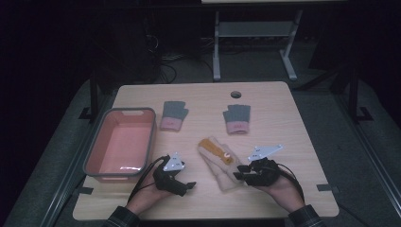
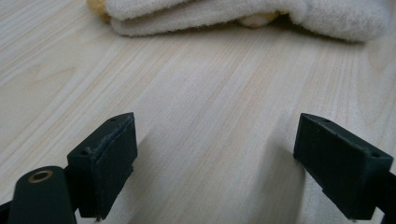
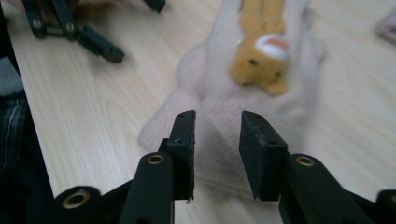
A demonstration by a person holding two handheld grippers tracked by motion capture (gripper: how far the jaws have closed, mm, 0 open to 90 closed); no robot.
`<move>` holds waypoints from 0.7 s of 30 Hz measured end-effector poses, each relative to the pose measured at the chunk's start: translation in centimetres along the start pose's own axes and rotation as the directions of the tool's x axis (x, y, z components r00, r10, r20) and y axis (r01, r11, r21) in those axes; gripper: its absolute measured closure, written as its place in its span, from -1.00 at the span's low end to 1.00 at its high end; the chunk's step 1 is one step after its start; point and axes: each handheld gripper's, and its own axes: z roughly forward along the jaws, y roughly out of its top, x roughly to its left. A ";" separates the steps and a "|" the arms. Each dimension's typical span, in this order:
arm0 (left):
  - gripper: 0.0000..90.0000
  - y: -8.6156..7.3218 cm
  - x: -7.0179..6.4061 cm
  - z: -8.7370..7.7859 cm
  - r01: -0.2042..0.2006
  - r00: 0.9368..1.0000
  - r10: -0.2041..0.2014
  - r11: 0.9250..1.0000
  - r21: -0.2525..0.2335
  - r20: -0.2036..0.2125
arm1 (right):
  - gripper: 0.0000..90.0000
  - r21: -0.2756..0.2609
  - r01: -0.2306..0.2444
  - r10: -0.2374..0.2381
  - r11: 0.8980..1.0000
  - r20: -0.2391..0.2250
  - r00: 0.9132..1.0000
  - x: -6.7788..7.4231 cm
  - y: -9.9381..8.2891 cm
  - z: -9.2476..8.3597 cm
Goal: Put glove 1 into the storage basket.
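A cream mitten [image 1: 218, 161] with an orange animal figure on it lies in the middle of the wooden table [image 1: 283, 123]. My right gripper [image 1: 238, 172] is at the mitten's near right edge. In the right gripper view its jaws [image 3: 217, 126] stand a little apart just over the cream fabric [image 3: 224, 93], with nothing pinched between the pads. My left gripper [image 1: 188, 186] rests to the mitten's left, near the front edge. Its jaws [image 2: 215, 140] are wide open over bare wood, and the mitten [image 2: 233, 16] lies farther ahead.
A pink bin with a grey rim [image 1: 152, 137] stands at the left. Two grey gloves with pink cuffs [image 1: 173, 115] [image 1: 236, 118] lie toward the back of the table. A round cable hole [image 1: 235, 94] sits near the far edge. The left gripper [image 3: 88, 37] appears at the top left of the right gripper view.
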 end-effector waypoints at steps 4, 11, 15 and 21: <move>-0.72 0.0 0.0 0.0 0.003 1.000 -0.003 1.000 -0.003 -0.001 | 0.41 0.048 0.023 -0.022 0.999 -0.008 1.000 0.2 -0.1 1.4; -0.72 0.0 0.0 0.0 0.004 1.000 -0.004 1.000 -0.002 -0.001 | 0.87 0.055 0.031 -0.031 0.998 -0.011 0.999 0.2 -0.2 1.7; -0.72 0.0 0.0 0.0 0.000 1.000 0.000 1.000 0.002 0.000 | 0.93 0.036 0.032 -0.032 0.999 -0.007 0.999 0.3 -0.1 1.5; -0.72 0.0 0.0 0.0 0.007 1.000 -0.007 1.000 -0.004 0.000 | 0.95 -0.036 0.024 -0.024 0.999 -0.004 1.000 0.4 0.8 0.0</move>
